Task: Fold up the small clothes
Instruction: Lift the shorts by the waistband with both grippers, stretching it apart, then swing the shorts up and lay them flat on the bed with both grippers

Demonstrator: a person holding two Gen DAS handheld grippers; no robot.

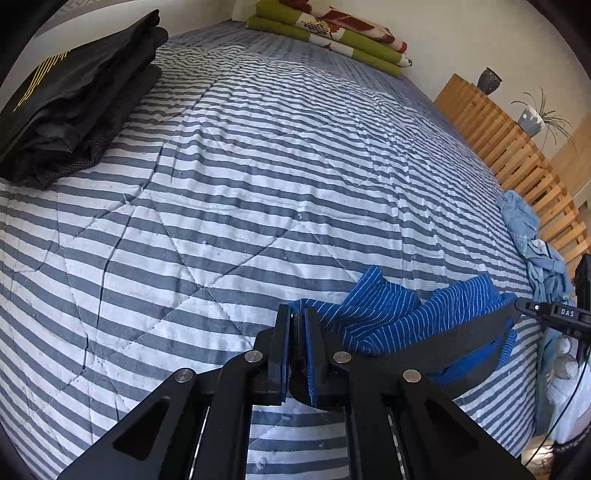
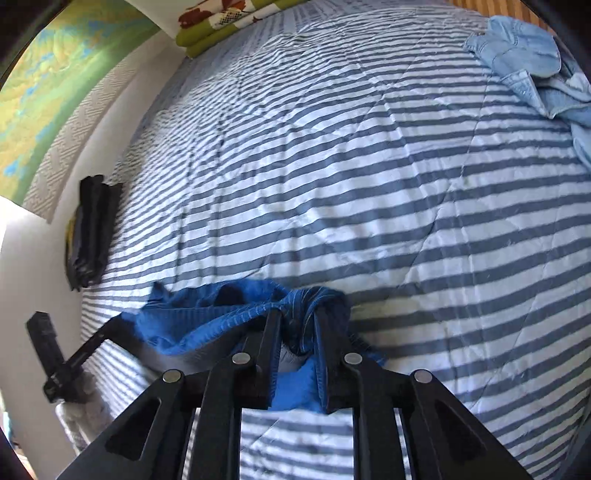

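Observation:
A small blue garment with thin white stripes (image 1: 402, 317) hangs slack between both grippers, just above the striped bedcover (image 1: 240, 184). My left gripper (image 1: 297, 314) is shut on one edge of it, the cloth pinched between its pads. In the right wrist view my right gripper (image 2: 297, 319) is shut on another bunched edge of the same blue garment (image 2: 221, 310). The other gripper's body shows at the right edge of the left wrist view and at the lower left of the right wrist view.
A folded black pile (image 1: 70, 107) lies at the bed's left side. Crumpled light-blue denim clothes (image 1: 532, 236) lie at the right near a wooden slatted frame (image 1: 509, 144). Green folded bedding (image 1: 332, 33) sits at the far end.

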